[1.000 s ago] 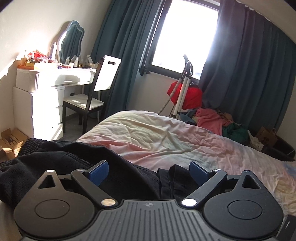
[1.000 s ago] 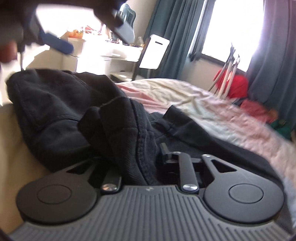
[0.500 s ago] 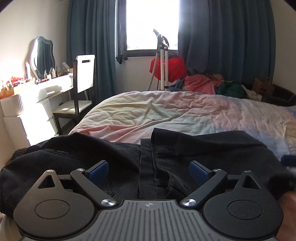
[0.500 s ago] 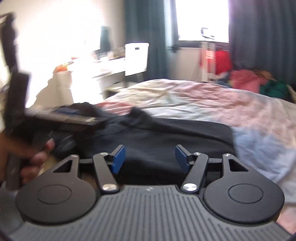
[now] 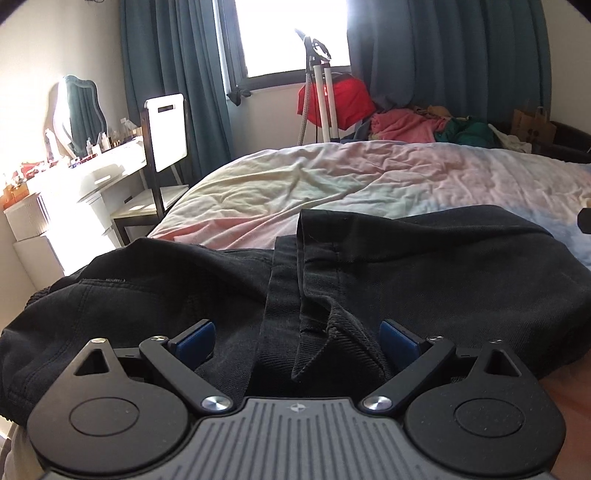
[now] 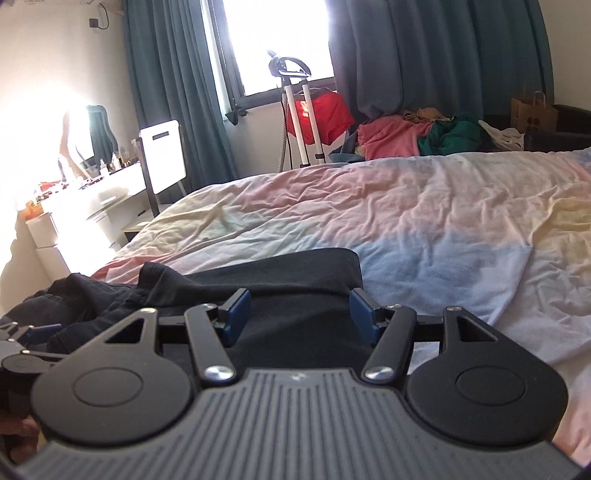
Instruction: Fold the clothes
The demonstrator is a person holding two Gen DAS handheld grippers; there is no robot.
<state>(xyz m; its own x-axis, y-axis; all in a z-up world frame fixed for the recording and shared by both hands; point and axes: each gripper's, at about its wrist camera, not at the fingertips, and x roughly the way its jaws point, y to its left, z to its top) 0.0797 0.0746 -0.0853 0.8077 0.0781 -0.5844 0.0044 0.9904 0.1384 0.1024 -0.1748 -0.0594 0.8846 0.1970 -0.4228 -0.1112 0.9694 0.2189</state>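
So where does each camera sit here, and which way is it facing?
Left wrist: on the left hand-held gripper, low over the black garment, facing the window; own open fingers show.
Right wrist: on the right hand-held gripper, over the garment's right end, same heading; own open fingers show.
Shared: garment, bed, window.

Black garment (image 5: 406, 266); pastel pink, yellow, blue tie-dye bedsheet (image 6: 424, 206); teal curtains (image 5: 166, 74); red bag (image 6: 325, 114); white chair (image 5: 166, 129); blue gripper pads (image 5: 194, 338).

one black garment (image 5: 424, 266), one bed (image 5: 332, 184), one chair (image 5: 162, 147)
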